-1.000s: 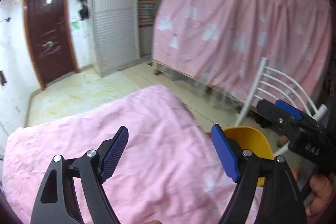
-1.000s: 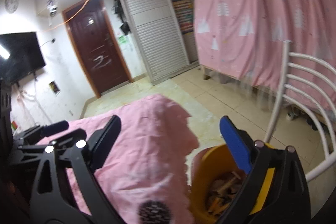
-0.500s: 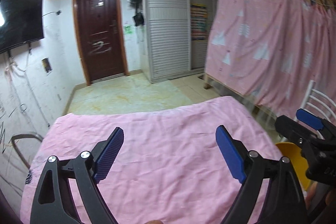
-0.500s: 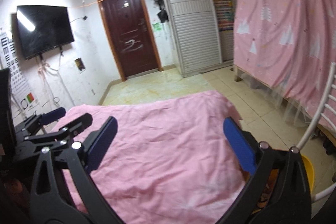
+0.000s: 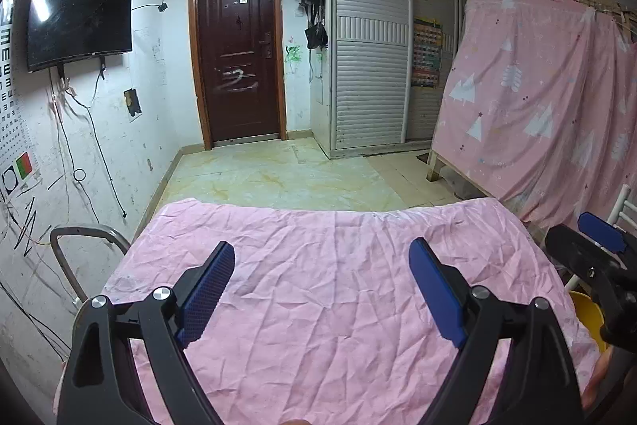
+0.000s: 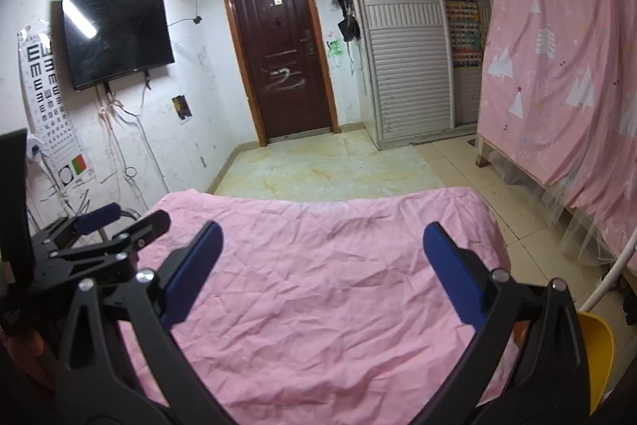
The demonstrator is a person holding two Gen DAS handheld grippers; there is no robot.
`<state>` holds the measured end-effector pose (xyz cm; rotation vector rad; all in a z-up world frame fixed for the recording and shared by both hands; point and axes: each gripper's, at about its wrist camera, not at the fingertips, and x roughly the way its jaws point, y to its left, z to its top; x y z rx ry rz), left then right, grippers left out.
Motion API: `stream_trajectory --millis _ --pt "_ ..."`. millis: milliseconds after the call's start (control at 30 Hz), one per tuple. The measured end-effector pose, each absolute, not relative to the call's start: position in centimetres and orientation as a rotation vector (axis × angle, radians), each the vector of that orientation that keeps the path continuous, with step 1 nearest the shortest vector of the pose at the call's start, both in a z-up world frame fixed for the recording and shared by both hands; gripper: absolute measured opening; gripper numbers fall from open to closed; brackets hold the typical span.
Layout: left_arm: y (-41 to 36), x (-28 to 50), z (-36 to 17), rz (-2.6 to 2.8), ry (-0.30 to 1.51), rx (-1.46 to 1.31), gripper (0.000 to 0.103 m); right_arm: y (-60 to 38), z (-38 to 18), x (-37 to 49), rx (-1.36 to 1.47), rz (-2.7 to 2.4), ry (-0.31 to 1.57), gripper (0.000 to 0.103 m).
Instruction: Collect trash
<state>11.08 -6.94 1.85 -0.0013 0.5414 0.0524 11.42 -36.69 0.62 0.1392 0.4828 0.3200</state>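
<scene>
A table under a wrinkled pink cloth [image 5: 318,353] [image 6: 318,325] fills the lower half of both views, and I see no trash on it. My left gripper [image 5: 320,257] hangs open above the cloth with nothing between its blue pads. My right gripper [image 6: 322,237] is also open and empty over the cloth. A yellow bin [image 5: 585,313] [image 6: 597,349] stands by the table's right side, mostly hidden, so its contents do not show. Each gripper shows at the edge of the other's view: the right gripper [image 5: 589,237], the left gripper [image 6: 115,220].
A white chair back [image 6: 609,277] stands beside the bin. A metal chair frame [image 5: 79,232] sits at the table's left. A pink-curtained bunk bed [image 5: 549,114] lines the right wall. Tiled floor [image 5: 278,178] runs to a brown door [image 5: 239,58].
Both views have swung left, away from the yellow bin and white chair, and now face the table and the door. The bin has slid to the right edge. The left jaws stand slightly wider.
</scene>
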Motion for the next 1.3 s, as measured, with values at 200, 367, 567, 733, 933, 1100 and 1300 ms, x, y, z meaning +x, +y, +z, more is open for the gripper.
stream_trajectory --millis 200,367,567,733,933,1100,1300 --pt "-5.8 10.8 2.0 0.068 0.538 -0.017 0.080 -35.5 0.9 11.4 0.126 0.335 0.483 0.097" --pt "-5.3 10.9 2.1 0.073 0.538 -0.021 0.080 -35.0 1.1 11.4 0.122 0.341 0.481 0.097" --pt "-5.1 10.8 2.2 0.079 0.535 -0.024 0.080 -34.8 1.1 11.4 0.120 0.344 0.480 0.097" --pt "-4.9 10.9 2.1 0.080 0.536 -0.028 0.080 -34.7 1.2 11.3 0.118 0.344 0.479 0.097" --pt "-4.9 11.0 2.1 0.077 0.541 -0.033 0.080 -34.8 1.4 11.3 0.119 0.341 0.478 0.097" --pt "-4.9 11.0 1.9 0.080 0.547 -0.036 0.080 -34.9 1.5 11.2 0.119 0.343 0.475 0.097" --pt "-4.9 11.0 1.9 0.083 0.547 -0.036 0.080 -34.8 1.5 11.2 0.118 0.342 0.475 0.097"
